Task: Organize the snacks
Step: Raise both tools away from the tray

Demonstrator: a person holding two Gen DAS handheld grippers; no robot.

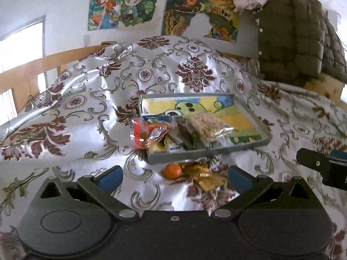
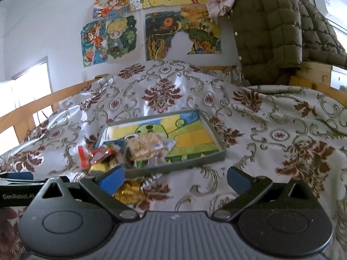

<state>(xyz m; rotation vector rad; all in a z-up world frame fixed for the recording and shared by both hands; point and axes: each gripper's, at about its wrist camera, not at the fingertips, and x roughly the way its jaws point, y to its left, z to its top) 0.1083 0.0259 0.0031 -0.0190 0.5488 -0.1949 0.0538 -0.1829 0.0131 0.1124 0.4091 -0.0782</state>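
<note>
One shallow grey tray (image 1: 249, 110) with a cartoon-printed floor lies on a bed covered by a white satin quilt (image 1: 91, 108) with dark red damask motifs. Its near-left corner holds a heap of snacks: one clear-wrapped puffed-rice bar (image 1: 206, 125) on top, one red-and-orange crinkled packet (image 1: 149, 133) hanging over the tray's left rim, and a few smaller packets under them that are too jumbled to count. Outside the tray, just before its near wall, lie one mandarin orange (image 1: 172, 171) and a small cluster of gold-foil wrapped sweets (image 1: 203, 174), touching or nearly touching each other; their number cannot be told. The left gripper (image 1: 175, 176) has its jaws spread wide and empty, and the orange and gold sweets lie between them, slightly ahead of the blue pads. The right gripper (image 2: 175, 178) also has its jaws spread wide with nothing between them but quilt; in its view the gold sweets (image 2: 128, 191) lie just beside and partly behind its left finger (image 2: 111, 178), and the tray (image 2: 216, 143) sits ahead, a little left of centre. Its tip shows at the right edge of the left wrist view. One olive quilted jacket (image 1: 288, 34) hangs over the bed frame at the upper right, and several cartoon posters (image 1: 123, 6) are on the wall.
</note>
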